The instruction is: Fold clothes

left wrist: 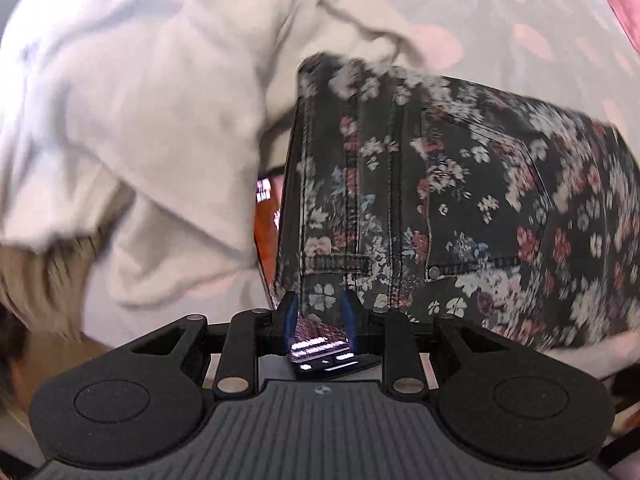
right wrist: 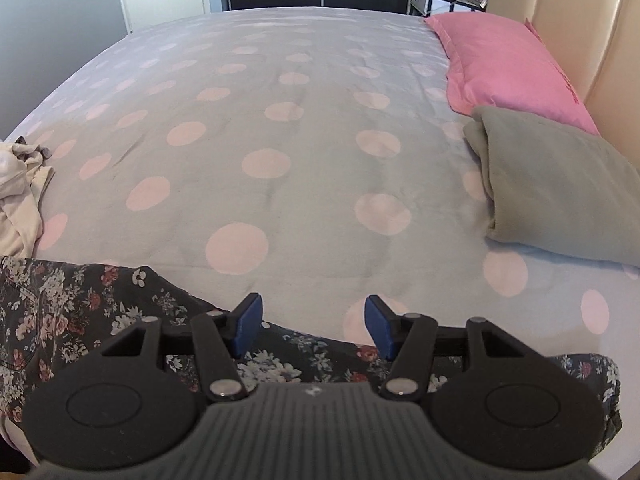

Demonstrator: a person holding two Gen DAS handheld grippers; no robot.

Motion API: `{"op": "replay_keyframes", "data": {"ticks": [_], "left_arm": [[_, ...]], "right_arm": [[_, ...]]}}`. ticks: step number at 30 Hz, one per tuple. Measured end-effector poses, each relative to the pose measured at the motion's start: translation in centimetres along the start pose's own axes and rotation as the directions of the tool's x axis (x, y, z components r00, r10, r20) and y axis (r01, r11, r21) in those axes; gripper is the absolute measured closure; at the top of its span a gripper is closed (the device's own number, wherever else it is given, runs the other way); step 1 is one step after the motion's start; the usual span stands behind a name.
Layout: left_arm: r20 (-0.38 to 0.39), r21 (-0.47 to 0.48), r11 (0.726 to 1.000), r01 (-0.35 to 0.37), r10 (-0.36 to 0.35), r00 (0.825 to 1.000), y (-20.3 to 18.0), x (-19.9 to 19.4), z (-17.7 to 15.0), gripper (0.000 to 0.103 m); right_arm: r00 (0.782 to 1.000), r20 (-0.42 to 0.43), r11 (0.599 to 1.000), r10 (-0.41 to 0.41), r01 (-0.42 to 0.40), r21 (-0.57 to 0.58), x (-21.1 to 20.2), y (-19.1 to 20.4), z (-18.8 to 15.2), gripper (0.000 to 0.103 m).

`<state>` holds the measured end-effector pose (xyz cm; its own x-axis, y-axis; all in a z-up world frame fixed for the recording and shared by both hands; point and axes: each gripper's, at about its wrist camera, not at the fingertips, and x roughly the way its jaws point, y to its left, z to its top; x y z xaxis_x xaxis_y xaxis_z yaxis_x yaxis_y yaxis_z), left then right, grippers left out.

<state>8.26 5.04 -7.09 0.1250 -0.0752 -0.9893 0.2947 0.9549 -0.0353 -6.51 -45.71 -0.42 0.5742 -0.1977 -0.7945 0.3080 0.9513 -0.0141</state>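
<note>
Floral jeans [right wrist: 80, 320] lie along the near edge of the bed [right wrist: 280, 140], waistband end toward the pile of pale clothes [right wrist: 16, 192]. Left gripper [left wrist: 320, 308] points down, pads clamped on the jeans' edge near the waistband; view is motion-blurred. A cream garment [left wrist: 140, 120] lies just beside the jeans. Right gripper [right wrist: 314, 328] hovers over the jeans' far edge, jaws apart, nothing between them. A grey folded item [right wrist: 560, 192] and a pink pillow [right wrist: 512, 68] sit well apart from the jeans.
</note>
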Motion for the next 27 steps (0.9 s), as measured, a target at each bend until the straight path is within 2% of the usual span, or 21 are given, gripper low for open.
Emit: {"op": "replay_keyframes", "data": {"ticks": [4,6,12,16,20,25,27], "left_arm": [[-0.033,-0.063,0.998,0.026,-0.028,0.999,0.7,1.3,0.4,0.08],[-0.04,-0.071,0.997,0.023,-0.026,0.999,0.8,1.7,0.6,0.072],[-0.056,-0.11,0.994,0.023,-0.029,0.998,1.3,2.2,0.5,0.065],[-0.047,-0.119,0.992,0.044,-0.05,0.998,1.2,2.0,0.1,0.076],[-0.023,-0.08,0.996,0.026,-0.028,0.999,0.3,1.2,-0.4,0.083],[0.091,0.008,1.0,-0.022,0.021,0.996,-1.4,-1.0,-1.7,0.092],[0.143,0.01,0.999,-0.046,0.044,0.989,-1.9,-2.2,-1.9,0.096]], "right_arm": [[1.0,0.012,0.999,-0.013,0.013,-0.046,-0.1,1.1,-0.1,0.043],[1.0,0.013,0.998,-0.016,0.017,-0.057,-0.1,1.3,-0.2,0.043],[1.0,0.012,0.998,-0.021,0.022,-0.061,0.0,1.3,-0.2,0.043],[1.0,0.012,0.997,-0.026,0.027,-0.066,0.1,1.5,-0.3,0.043],[0.999,0.014,0.997,-0.031,0.032,-0.076,0.1,1.7,-0.3,0.043],[0.999,0.01,0.996,-0.042,0.043,-0.082,0.3,1.8,-0.4,0.043],[0.999,0.009,0.996,-0.045,0.045,-0.081,0.4,1.8,-0.4,0.043]]}}
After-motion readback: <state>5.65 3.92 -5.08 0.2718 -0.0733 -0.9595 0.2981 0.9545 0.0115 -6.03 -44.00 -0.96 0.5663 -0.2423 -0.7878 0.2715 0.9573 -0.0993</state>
